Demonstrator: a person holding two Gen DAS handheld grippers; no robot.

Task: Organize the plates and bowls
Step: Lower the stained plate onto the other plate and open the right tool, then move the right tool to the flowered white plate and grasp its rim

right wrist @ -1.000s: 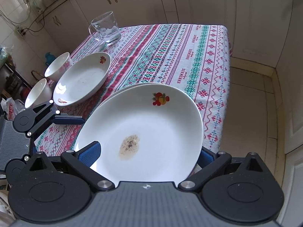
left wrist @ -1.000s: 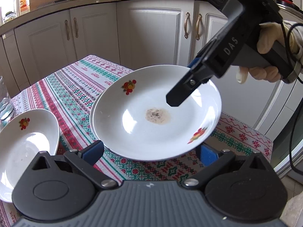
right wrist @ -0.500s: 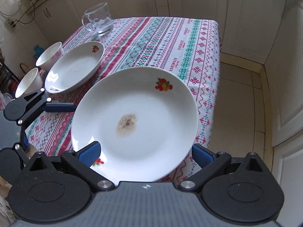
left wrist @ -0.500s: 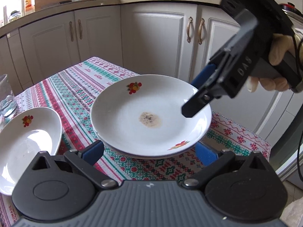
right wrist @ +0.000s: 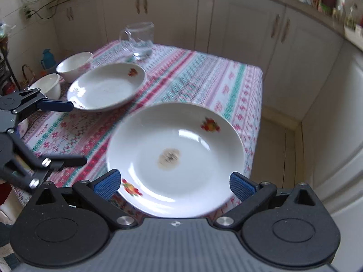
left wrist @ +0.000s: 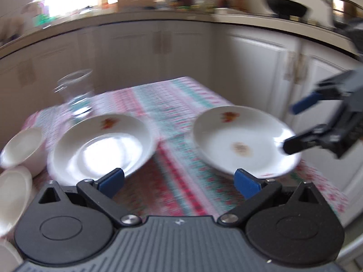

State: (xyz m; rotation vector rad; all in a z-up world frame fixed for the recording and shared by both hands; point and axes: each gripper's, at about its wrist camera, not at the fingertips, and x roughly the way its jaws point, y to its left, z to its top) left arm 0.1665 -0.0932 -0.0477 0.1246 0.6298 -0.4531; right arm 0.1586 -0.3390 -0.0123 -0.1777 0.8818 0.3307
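Legible text appears only on the tablecloth (right wrist: 74, 133), where a short line of dark capital letters is printed along one pale stripe near the left edge in the right wrist view; the letters are blurred and cannot be read with certainty. No readable label, brand or number shows on the plates, the bowls, the glass or the cabinets in either view, the left wrist view being motion-blurred throughout.

Two plates (right wrist: 175, 158) (right wrist: 106, 86), two bowls (right wrist: 74, 64) (right wrist: 46, 86), one glass jug (right wrist: 139, 39), two hand-held grippers (right wrist: 174, 183) (right wrist: 68, 131).
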